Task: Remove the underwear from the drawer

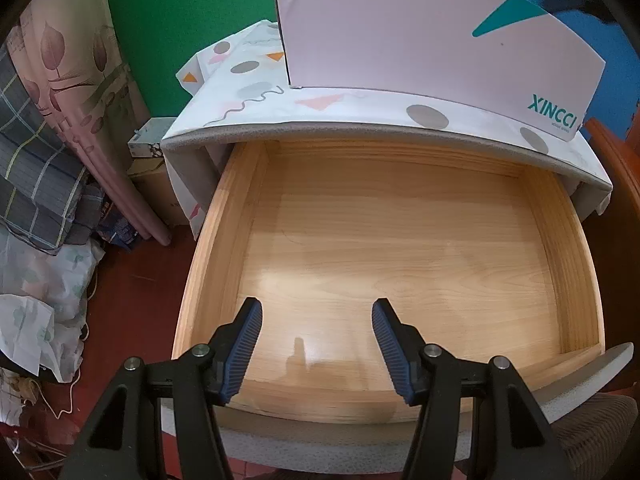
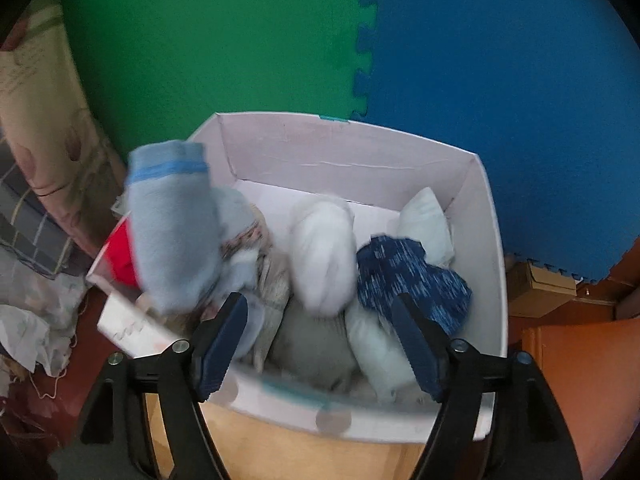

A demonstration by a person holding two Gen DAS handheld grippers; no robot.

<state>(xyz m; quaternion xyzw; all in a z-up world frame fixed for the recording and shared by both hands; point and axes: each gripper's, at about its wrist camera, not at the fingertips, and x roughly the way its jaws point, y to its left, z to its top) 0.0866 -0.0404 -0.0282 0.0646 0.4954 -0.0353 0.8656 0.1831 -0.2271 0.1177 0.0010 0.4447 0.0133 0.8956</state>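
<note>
Now our left gripper holds its blue ribbed jaws apart over nothing, above the bare floor of the pulled-out pale wooden drawer. Our right gripper spreads its jaws wide with nothing pinched, over rolled underwear heaped in the white cardboard box; a light blue roll sits blurred at the box's left wall. Behind stand green and blue foam mats.

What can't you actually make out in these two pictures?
- Left wrist view: the drawer front edge, hidden behind the left tool.
- Left wrist view: the white box contents, hidden by its wall.
- Right wrist view: the rolled clothes, motion-blurred; underwear or socks, unclear.
</note>
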